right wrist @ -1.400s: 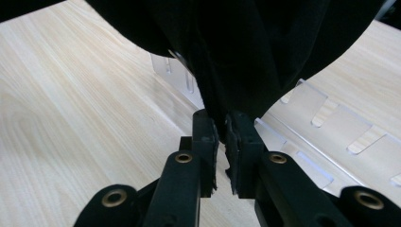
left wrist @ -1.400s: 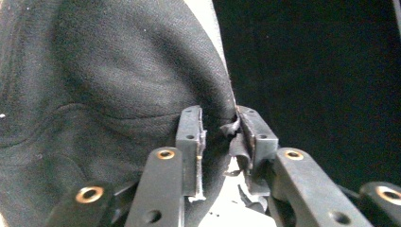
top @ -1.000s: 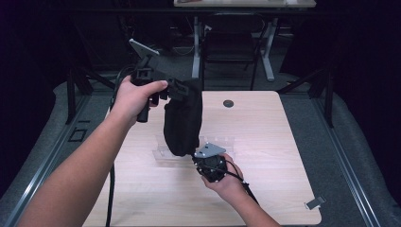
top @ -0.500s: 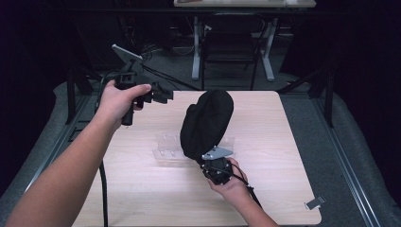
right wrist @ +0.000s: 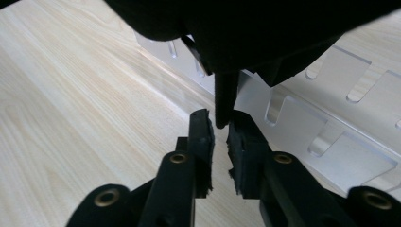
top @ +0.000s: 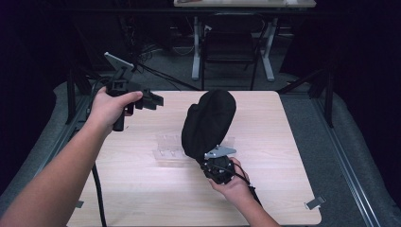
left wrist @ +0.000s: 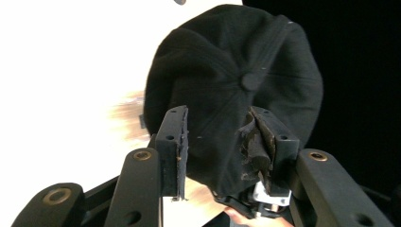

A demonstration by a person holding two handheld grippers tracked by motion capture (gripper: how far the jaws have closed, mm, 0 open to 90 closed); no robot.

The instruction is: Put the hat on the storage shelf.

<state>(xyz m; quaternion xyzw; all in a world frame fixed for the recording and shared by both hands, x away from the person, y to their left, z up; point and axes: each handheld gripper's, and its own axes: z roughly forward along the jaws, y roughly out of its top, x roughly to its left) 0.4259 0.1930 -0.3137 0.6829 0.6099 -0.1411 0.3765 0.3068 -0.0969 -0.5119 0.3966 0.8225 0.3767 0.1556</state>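
A black cap (top: 208, 123) stands upright over the middle of the table, pinched at its lower edge by my right gripper (top: 215, 163). In the right gripper view the jaws (right wrist: 218, 127) are shut on a thin fold of the cap (right wrist: 265, 33). Just beyond the jaws a clear acrylic rack (right wrist: 302, 118) lies flat. My left gripper (top: 153, 100) hovers open above the table's back left, apart from the cap. In the left gripper view its fingers (left wrist: 215, 146) frame the cap's crown and top button (left wrist: 236, 71) from a distance, with nothing between them.
The clear rack (top: 168, 144) rests on the light wooden table (top: 293, 142) left of the cap. Small metal clips sit at the front right corner (top: 315, 202) and front left edge (top: 79, 204). A black cable (top: 98, 189) trails from the left hand. Desk legs stand beyond the table.
My left gripper let go of the cap and pulled away to the left. The cap, first hanging from it, now stands up above the right gripper, which shifted slightly right.
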